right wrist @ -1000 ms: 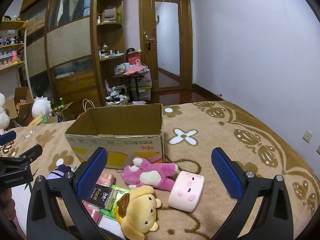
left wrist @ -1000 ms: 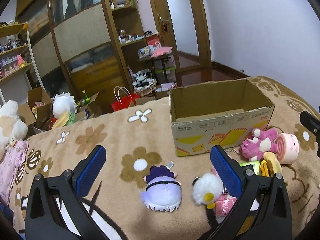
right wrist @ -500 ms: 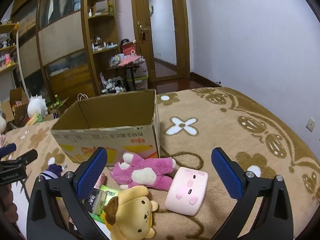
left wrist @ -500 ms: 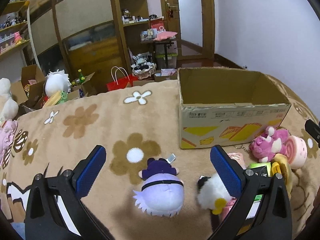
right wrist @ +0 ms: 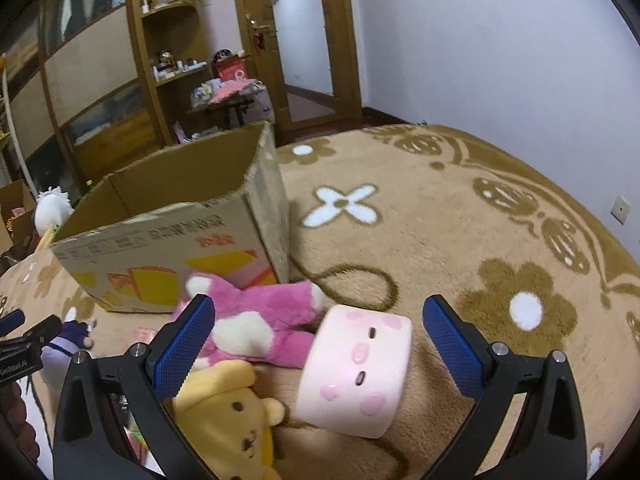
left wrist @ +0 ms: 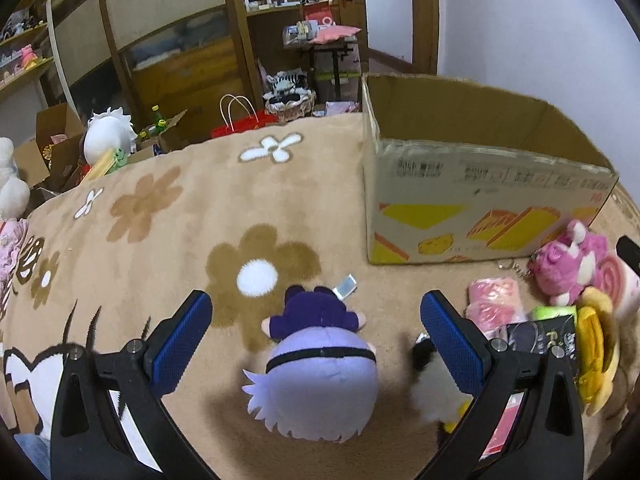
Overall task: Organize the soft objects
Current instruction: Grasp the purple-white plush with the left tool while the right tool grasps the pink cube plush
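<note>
- Since a second ago I am bringing both grippers lower and nearer the toys: the lilac-haired plush [left wrist: 316, 384] is now filling the lower centre of the left view, and the pink block plush [right wrist: 356, 372] is looming in the right view.
- The left gripper [left wrist: 316, 332] is standing wide open, holding nothing, straddling the lilac plush, which is lying face down on the tan flowered blanket [left wrist: 160, 220].
- The right gripper [right wrist: 318, 336] is also gaping, empty, around the pink block.
- Only the right view is showing the magenta bear [right wrist: 260, 320] and yellow dog [right wrist: 228, 412] clearly.
- The cardboard box [left wrist: 472, 200] is sitting open at upper right, with bare blanket stretching left.
</note>
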Available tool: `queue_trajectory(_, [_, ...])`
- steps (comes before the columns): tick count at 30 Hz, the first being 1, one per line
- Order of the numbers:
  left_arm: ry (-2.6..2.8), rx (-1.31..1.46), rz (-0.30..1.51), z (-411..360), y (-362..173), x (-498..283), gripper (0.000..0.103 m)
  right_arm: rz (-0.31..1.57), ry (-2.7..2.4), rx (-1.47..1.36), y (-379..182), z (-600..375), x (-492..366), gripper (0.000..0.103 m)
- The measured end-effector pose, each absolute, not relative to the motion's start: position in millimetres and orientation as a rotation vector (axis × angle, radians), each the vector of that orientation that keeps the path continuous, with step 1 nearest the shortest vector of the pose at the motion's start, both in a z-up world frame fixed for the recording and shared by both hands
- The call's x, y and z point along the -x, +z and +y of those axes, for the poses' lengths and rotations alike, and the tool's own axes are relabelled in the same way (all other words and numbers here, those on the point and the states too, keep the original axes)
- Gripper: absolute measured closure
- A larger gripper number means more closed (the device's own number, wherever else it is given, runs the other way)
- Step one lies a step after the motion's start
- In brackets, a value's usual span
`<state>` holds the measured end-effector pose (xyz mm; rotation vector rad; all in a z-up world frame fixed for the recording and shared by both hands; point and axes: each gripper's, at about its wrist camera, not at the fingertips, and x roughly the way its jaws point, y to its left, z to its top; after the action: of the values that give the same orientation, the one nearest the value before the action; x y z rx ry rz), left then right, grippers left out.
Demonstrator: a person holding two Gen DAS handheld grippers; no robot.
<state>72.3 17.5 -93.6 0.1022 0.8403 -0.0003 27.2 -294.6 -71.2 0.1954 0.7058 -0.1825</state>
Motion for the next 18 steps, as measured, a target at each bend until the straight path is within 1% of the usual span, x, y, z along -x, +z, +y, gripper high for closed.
queue_trajectory(5, [-0.001,-0.09,0.876,19,-107,-75,0.0,0.748,-0.199,-0.235,-88,-303,-31,0.006])
queue_trajectory(11, [0.021,-0.08,0.905,20,-116,-77,0.0,0.78,-0.214,-0.277,-99,-313,-31,0.017])
queue_trajectory(13, [0.025,-0.082,0.911,21,-119,-78,0.0,0.786,-0.209,-0.286,-101,-316,-30,0.027])
queue_trajectory(16, [0.029,-0.071,0.925,24,-124,-80,0.0,0.789,-0.193,-0.291,-102,-318,-26,0.034])
queue_trajectory(18, [0.034,-0.066,0.934,25,-126,-81,0.0,0.788,-0.189,-0.304,-102,-318,-24,0.037])
